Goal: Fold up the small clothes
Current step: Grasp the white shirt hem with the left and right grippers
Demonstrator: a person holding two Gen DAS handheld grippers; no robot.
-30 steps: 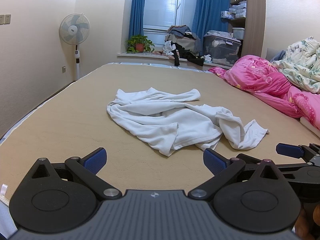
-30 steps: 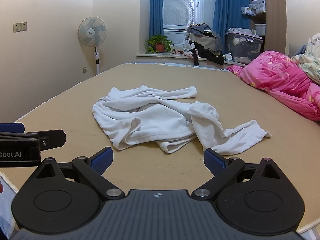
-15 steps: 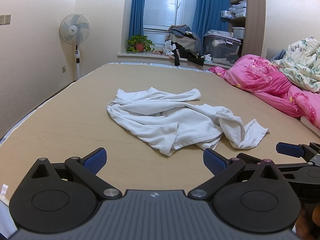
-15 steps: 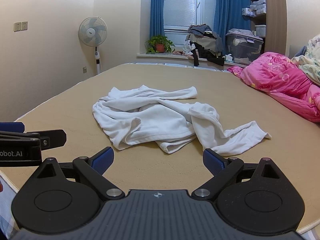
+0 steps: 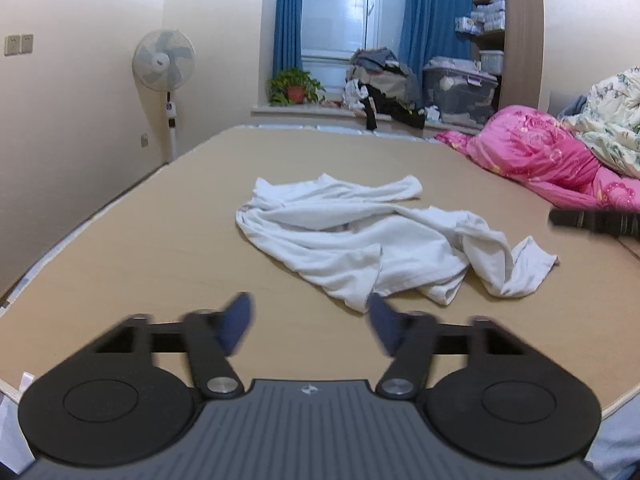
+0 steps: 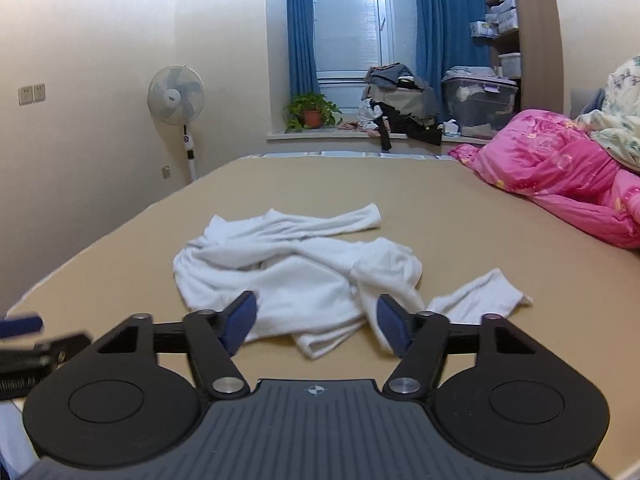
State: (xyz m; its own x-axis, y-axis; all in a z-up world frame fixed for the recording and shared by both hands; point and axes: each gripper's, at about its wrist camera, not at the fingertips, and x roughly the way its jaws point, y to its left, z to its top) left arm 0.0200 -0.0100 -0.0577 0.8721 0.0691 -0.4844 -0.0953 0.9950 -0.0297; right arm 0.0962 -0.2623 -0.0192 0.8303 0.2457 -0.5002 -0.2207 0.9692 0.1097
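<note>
Tan bedding (image 5: 168, 248) fills the foreground below a blue-curtained window (image 5: 340, 12). Your crumpled white garment (image 5: 360, 248) lies mid-bed, left of the pink quilt (image 5: 536, 156). Your left gripper (image 5: 310, 322) hangs just short of the garment's near hem, jaws closing on nothing. Your right gripper (image 6: 314, 322) is over that near edge, jaws also closing, pads clear of the cloth.

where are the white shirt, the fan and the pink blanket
white shirt (image 5: 360, 248), left wrist view, on the crumpled middle of the cloth
fan (image 6: 176, 95), right wrist view, on the round head
pink blanket (image 6: 552, 168), right wrist view, on the bulging top of it
</note>
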